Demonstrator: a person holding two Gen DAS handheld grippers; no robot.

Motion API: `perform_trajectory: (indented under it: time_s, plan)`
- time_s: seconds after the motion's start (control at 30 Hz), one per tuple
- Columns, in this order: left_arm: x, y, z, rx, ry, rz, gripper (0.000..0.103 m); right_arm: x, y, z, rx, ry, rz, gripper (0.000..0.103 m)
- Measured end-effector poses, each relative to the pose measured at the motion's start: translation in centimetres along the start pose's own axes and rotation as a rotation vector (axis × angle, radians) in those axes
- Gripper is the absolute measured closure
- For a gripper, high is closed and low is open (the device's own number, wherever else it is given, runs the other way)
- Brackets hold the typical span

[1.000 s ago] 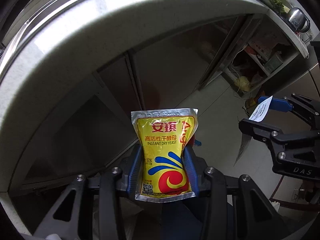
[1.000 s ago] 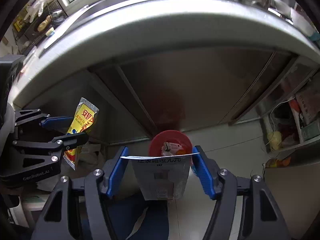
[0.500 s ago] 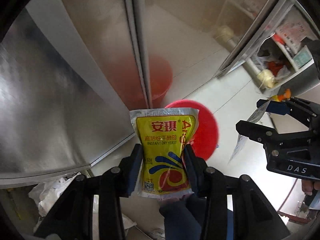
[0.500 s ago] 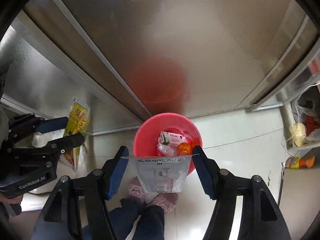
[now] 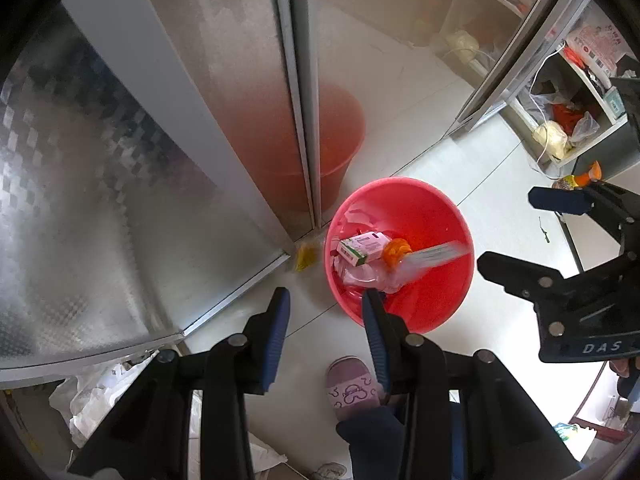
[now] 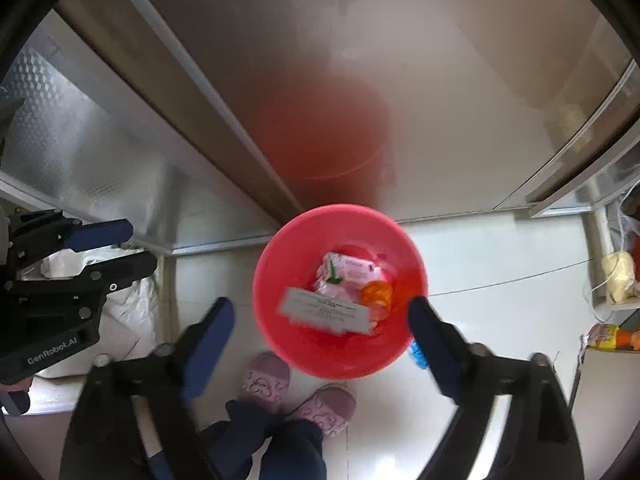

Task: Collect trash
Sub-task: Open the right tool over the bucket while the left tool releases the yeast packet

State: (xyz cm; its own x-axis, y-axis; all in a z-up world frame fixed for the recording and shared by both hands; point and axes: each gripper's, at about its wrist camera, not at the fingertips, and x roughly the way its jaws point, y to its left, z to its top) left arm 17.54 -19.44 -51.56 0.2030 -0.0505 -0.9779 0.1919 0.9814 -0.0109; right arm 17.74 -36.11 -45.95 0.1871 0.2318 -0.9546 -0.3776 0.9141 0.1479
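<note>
Red plastic, smooth and round, the bucket (image 5: 432,292) stands on the pale tiled floor against the brushed-steel cabinet (image 5: 120,180). You hold both tools almost straight down over it so that whatever you release drops inside, not onto the tiles.

Your right gripper (image 6: 320,304) has just been opening. Its blue pads are spread wide at about eight and four o'clock of the rim, and nothing is between them. The flat printed slip (image 6: 324,314) lies below them inside the bucket, near six o'clock of the bowl. It is smeared by motion, so I judge it is just landing.

Your left gripper (image 5: 326,294) is also spread, with bare floor showing in the gap and nothing pinched. It hangs at the bucket's eight o'clock edge rather than over the middle.

A yellow blur (image 5: 306,254) sits just outside the rim at nine o'clock, at the foot of the cabinet. I cannot tell what it is, or whether it lies on the floor. If it is trash, it looks like a miss and needs picking up.

Already in the bucket are a small white-and-green carton (image 5: 362,248), stiff and boxy, a crumpled orange wrapper (image 5: 396,250) touching it, and some clear film. These are light things that will flutter, so release them low and centred.
</note>
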Motion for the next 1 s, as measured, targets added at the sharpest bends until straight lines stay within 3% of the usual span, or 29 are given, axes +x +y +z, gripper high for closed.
perform_trajectory:
  time_s: [0.2,0.47,0.83,0.9,1.0]
  plan:
    - [-1.3,-0.3,0.4,0.033,0.005,-0.014,0.068,-2.1,1.1,-0.4,0.041,0.011,-0.010,0.007]
    - [-3.4,-2.9,2.2,0.137,0.005,-0.056,0.068,-6.3,-0.6,-2.1,0.154,0.013,-0.065,0.002]
    - [-0.2,-6.9,3.5,0.236,0.058,-0.131,0.067,-6.3,-3.6,-4.8,0.317,0.038,-0.144,0.002]
    - [0.2,-7.2,3.5,0.239,0.070,-0.133,0.064,-6.3,-3.7,-4.8,0.332,0.042,-0.152,0.002]
    - [0.2,-7.3,3.3,0.233,0.078,-0.138,0.042,-6.2,-3.8,-4.9,0.348,0.045,-0.157,0.002]
